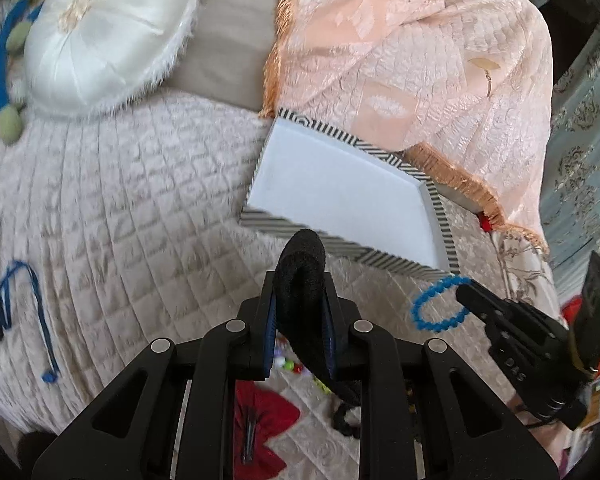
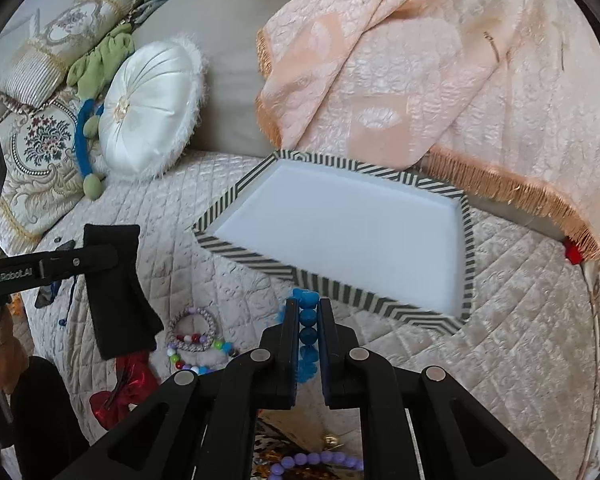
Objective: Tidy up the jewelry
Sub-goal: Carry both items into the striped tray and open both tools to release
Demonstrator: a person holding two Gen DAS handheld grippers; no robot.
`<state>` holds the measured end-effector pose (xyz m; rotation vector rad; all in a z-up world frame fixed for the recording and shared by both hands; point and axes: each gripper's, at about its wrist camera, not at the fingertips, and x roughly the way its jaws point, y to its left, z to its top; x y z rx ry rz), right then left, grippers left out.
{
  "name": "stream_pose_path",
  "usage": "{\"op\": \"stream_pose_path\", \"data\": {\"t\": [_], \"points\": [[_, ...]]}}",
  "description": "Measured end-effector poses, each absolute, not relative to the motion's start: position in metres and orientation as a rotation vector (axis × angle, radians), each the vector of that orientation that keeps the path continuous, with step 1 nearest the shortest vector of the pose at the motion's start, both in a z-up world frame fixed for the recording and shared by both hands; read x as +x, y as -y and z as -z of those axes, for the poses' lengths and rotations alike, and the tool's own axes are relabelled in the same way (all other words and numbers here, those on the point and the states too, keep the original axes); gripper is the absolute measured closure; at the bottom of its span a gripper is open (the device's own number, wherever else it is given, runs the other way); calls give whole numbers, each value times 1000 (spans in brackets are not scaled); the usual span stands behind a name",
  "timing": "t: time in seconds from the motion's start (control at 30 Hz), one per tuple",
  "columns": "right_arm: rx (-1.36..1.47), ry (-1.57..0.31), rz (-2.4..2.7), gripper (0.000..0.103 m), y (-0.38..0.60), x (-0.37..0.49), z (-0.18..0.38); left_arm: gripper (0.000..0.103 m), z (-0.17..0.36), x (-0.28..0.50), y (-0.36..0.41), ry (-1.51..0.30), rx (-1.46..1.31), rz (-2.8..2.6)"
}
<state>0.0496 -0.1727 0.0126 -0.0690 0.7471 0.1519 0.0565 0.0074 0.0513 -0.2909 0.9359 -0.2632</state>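
My left gripper (image 1: 300, 280) is shut on a black fabric band (image 1: 302, 276) that sticks up between its pads and hangs down behind them; from the right wrist view the same band (image 2: 116, 292) dangles from that gripper (image 2: 100, 258) at the left. My right gripper (image 2: 309, 304) is shut on a blue beaded bracelet (image 2: 307, 332), held above the quilt; in the left wrist view the bracelet (image 1: 436, 304) loops from its tip (image 1: 466, 290). A white tray with a striped rim (image 1: 364, 146) (image 2: 380, 304) lies just beyond both grippers. It holds nothing.
Loose jewelry lies on the quilt below: a multicoloured bead bracelet (image 2: 196, 340), a purple bead strand (image 2: 320, 460), a red bow (image 2: 120, 392) (image 1: 260, 420) and a blue cord (image 1: 40, 320). A white round cushion (image 1: 108, 32) and a peach fringed blanket (image 1: 420, 60) lie behind the tray.
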Motion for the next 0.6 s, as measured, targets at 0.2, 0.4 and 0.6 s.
{"op": "stream_pose_path", "data": {"t": [0.2, 0.4, 0.6], "points": [[-66, -746, -130, 95, 187, 61, -16, 85, -54, 75, 8, -918, -228, 244], [-70, -753, -109, 95, 197, 82, -17, 85, -50, 97, 20, -917, -194, 232], [-68, -761, -95, 95, 205, 107, -17, 85, -44, 125, 28, -915, -218, 255]]}}
